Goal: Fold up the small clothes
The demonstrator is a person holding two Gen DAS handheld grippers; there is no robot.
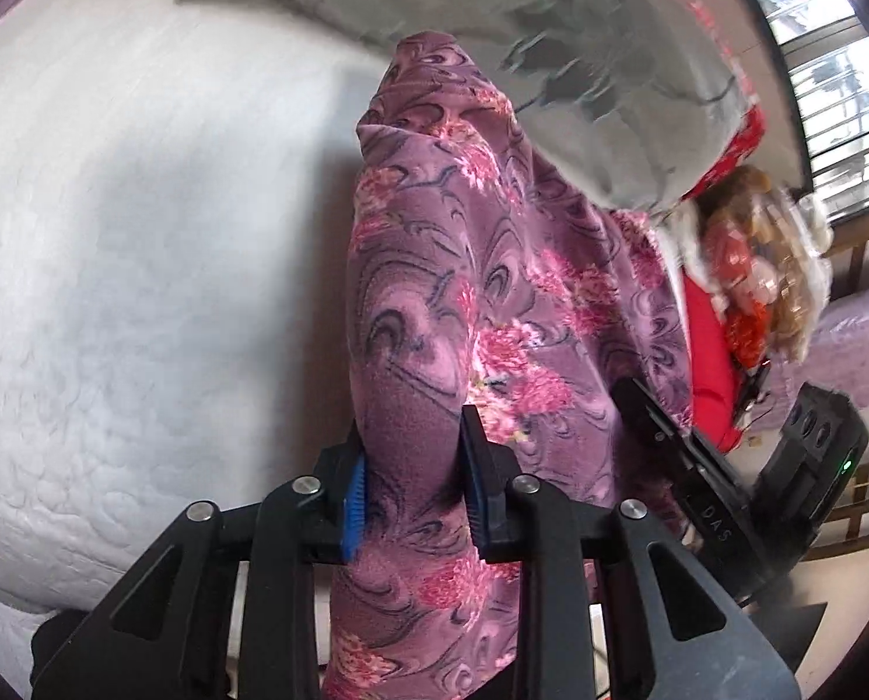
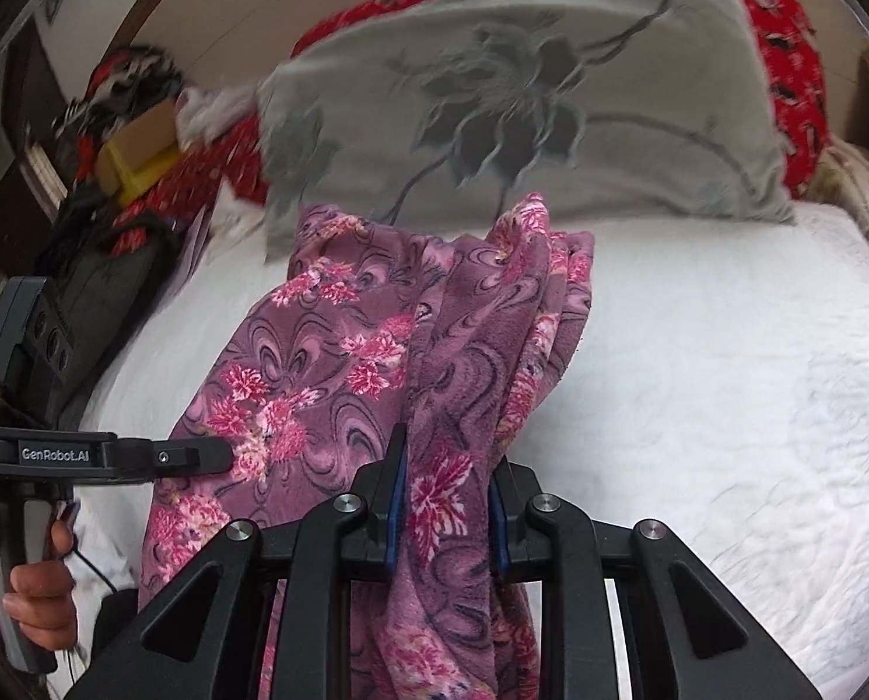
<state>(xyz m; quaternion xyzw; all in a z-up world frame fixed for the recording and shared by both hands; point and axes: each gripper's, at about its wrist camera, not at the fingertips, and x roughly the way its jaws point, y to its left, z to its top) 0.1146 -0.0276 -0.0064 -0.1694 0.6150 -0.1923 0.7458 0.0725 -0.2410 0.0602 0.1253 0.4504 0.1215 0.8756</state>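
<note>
Both hand-held grippers, left [image 1: 412,484] and right [image 2: 446,510], pinch the purple garment [image 2: 341,361].

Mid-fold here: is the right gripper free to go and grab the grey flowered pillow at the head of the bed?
Probably not yet. The right gripper is shut on the purple floral garment, which also drapes between it and the grey pillow. It would have to release first.

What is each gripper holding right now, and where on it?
Both grip the purple floral garment: left gripper and right gripper each pinch a bunched fold.
</note>
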